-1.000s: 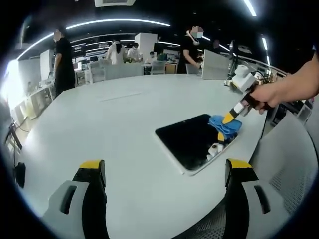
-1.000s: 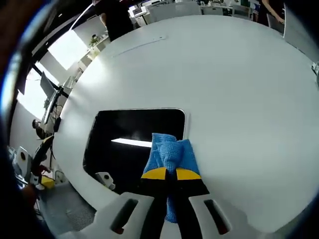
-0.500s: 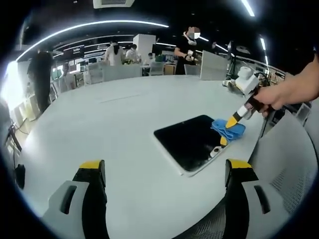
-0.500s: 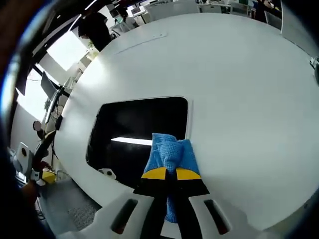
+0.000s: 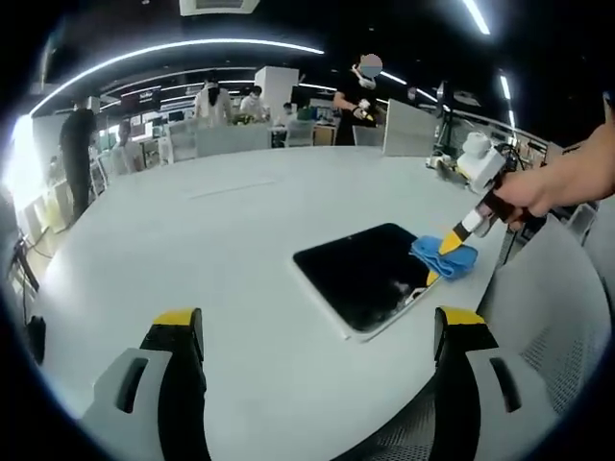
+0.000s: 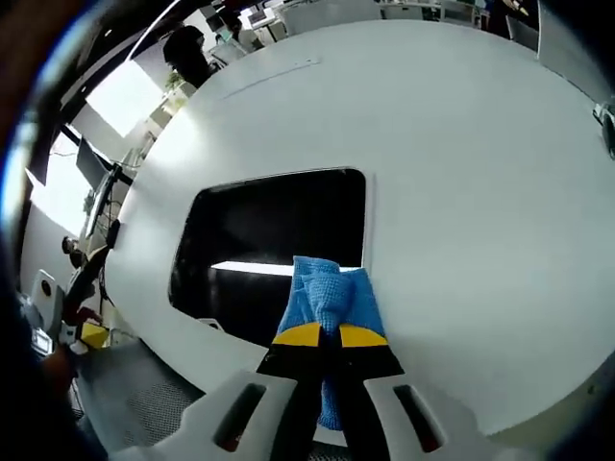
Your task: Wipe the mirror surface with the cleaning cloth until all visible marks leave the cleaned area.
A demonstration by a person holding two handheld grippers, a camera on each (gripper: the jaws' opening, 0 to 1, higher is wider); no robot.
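On the white tabletop (image 5: 211,250), toward its right-hand edge in the left gripper view, lies the dark mirror (image 5: 360,277), flat, with one corner close to that edge. At the bottom of that view the left gripper (image 5: 317,331) hangs above the near edge with its yellow-tipped jaws spread wide and nothing between them. Farther right, the blue cleaning cloth (image 5: 446,257) rests on the mirror's right corner, pinched by the right gripper (image 5: 450,244), which a hand (image 5: 538,188) holds. From the right gripper view, the jaws are closed tight on the cloth (image 6: 325,298), which overlaps the mirror's (image 6: 274,240) edge and the bare tabletop (image 6: 461,173).
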